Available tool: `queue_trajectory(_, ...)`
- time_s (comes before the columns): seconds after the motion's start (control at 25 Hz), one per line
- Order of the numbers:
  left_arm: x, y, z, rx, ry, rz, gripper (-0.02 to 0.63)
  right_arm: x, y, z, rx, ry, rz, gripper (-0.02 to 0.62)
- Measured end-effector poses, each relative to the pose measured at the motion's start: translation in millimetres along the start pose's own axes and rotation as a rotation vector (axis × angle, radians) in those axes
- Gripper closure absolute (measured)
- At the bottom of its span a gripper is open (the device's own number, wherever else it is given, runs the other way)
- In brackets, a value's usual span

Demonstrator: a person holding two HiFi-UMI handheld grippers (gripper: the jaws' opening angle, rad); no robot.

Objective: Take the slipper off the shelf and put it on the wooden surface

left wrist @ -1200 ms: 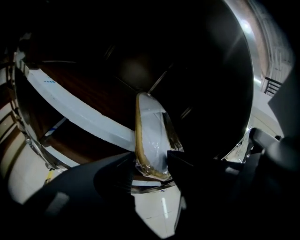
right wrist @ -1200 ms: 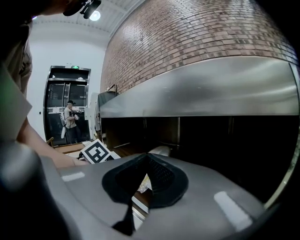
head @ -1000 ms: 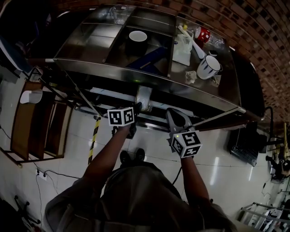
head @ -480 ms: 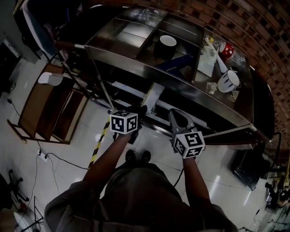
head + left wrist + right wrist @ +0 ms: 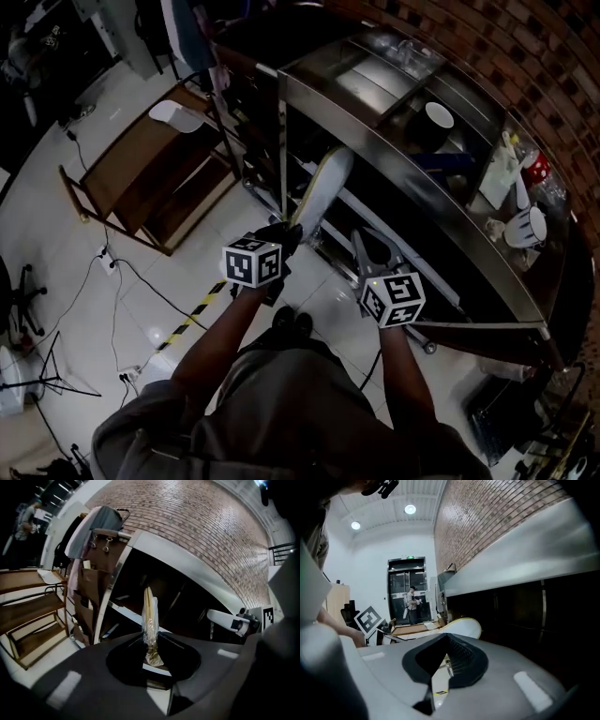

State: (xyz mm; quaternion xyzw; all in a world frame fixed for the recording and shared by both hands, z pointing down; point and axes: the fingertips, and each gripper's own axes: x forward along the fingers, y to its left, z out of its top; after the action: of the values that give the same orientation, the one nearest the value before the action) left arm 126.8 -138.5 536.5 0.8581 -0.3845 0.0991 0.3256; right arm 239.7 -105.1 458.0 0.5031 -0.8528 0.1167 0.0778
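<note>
A pale slipper (image 5: 321, 187) in clear plastic wrap sticks out from my left gripper (image 5: 284, 234), which is shut on its heel end. In the left gripper view the slipper (image 5: 150, 616) stands edge-on and upright between the jaws of that gripper (image 5: 151, 654), in front of the dark lower shelf (image 5: 154, 597). My right gripper (image 5: 371, 249) hangs beside it to the right, jaws together with nothing in them. From the right gripper view, the slipper (image 5: 461, 626) shows just beyond that gripper (image 5: 440, 677). The wooden rack (image 5: 141, 178) stands at the left.
A white slipper (image 5: 178, 114) lies on the wooden rack's top. The steel counter (image 5: 375, 122) carries a bowl (image 5: 438, 114) and a mug (image 5: 527, 225). Cables (image 5: 112, 281) and striped tape (image 5: 187, 317) cross the floor. Bags and clothes (image 5: 93, 541) hang by the shelf's left post.
The slipper has come out from under the steel counter in my left gripper and moved left. The head view has swung left, bringing the wooden rack closer. The right gripper has stayed alongside.
</note>
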Motion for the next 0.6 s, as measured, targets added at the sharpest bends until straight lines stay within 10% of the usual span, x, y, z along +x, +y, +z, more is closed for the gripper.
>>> queue_trajectory(0.6, -145.3, 109.8, -0.8, -0.128, -0.177, 0.379, 0.543, 98.4, 125.8, 11.0, -0.059, 0.007, 0.403, 0.595)
